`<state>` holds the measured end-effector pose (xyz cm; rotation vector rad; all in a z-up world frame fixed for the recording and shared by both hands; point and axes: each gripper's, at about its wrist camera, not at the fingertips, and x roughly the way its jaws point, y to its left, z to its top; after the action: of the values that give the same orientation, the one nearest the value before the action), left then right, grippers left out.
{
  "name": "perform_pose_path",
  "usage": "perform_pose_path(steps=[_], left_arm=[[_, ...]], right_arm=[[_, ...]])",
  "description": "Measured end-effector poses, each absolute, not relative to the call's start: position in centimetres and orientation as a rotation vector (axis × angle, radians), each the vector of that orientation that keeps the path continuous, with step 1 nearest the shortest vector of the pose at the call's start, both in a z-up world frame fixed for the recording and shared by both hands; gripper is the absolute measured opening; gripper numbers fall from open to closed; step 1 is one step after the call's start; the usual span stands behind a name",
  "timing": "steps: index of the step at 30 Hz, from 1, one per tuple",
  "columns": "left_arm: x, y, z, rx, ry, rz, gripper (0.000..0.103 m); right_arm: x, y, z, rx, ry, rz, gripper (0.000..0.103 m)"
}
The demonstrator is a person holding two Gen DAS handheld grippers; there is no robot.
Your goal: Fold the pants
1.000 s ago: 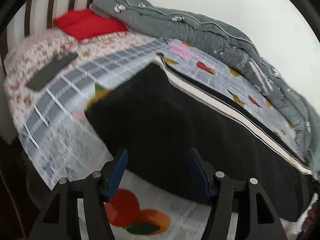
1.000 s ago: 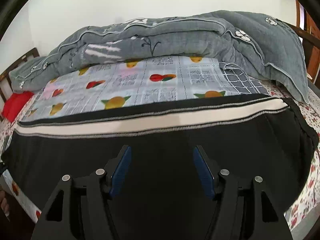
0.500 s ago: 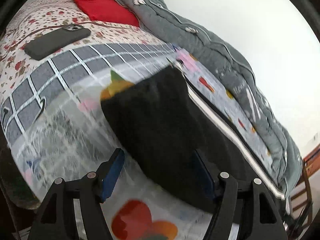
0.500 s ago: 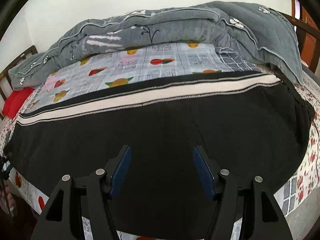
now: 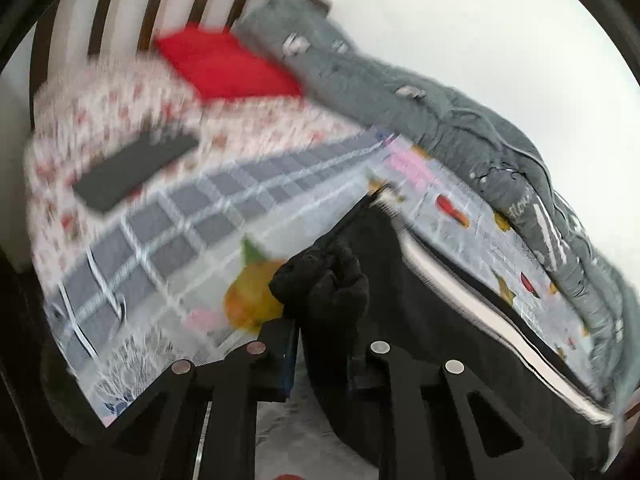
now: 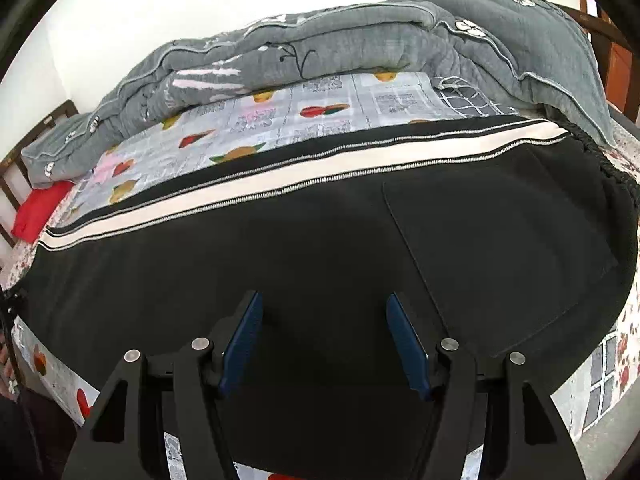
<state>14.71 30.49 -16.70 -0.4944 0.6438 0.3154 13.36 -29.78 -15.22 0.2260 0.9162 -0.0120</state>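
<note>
The black pants point(image 6: 320, 240) are spread lengthwise across the bed point(image 6: 600, 380), directly ahead of and beneath the right tool point(image 6: 324, 340), whose blue pads point(image 6: 242, 340) are held wide apart above the cloth with nothing between them. A bunched hem of the pants point(image 5: 324, 292) is clamped between the closed fingers of the left tool point(image 5: 320, 356) and is raised off the fruit-print sheet point(image 5: 160, 280). Beyond the left tool, a dark phone point(image 5: 132, 168) and a red pillow point(image 5: 224, 64) are seen, blurred. A grey quilt point(image 6: 360, 40) is heaped beyond the pants.
</note>
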Motion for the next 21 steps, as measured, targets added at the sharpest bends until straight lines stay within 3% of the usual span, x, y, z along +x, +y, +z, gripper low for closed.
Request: perform_pose_path(steps=[9,21], left_arm=[[16.1,16.9,-9.3,-0.266,0.538,0.087,0.016],[14.8,-4.1,-14.1,-0.12,0.697,-0.263,0.016]], right_arm=[[12.8,-32.4,-13.6,0.194,0.833,-0.03,0.063],[9.4,-35.8,-15.0,0.184,0.795,-0.02,0.063]])
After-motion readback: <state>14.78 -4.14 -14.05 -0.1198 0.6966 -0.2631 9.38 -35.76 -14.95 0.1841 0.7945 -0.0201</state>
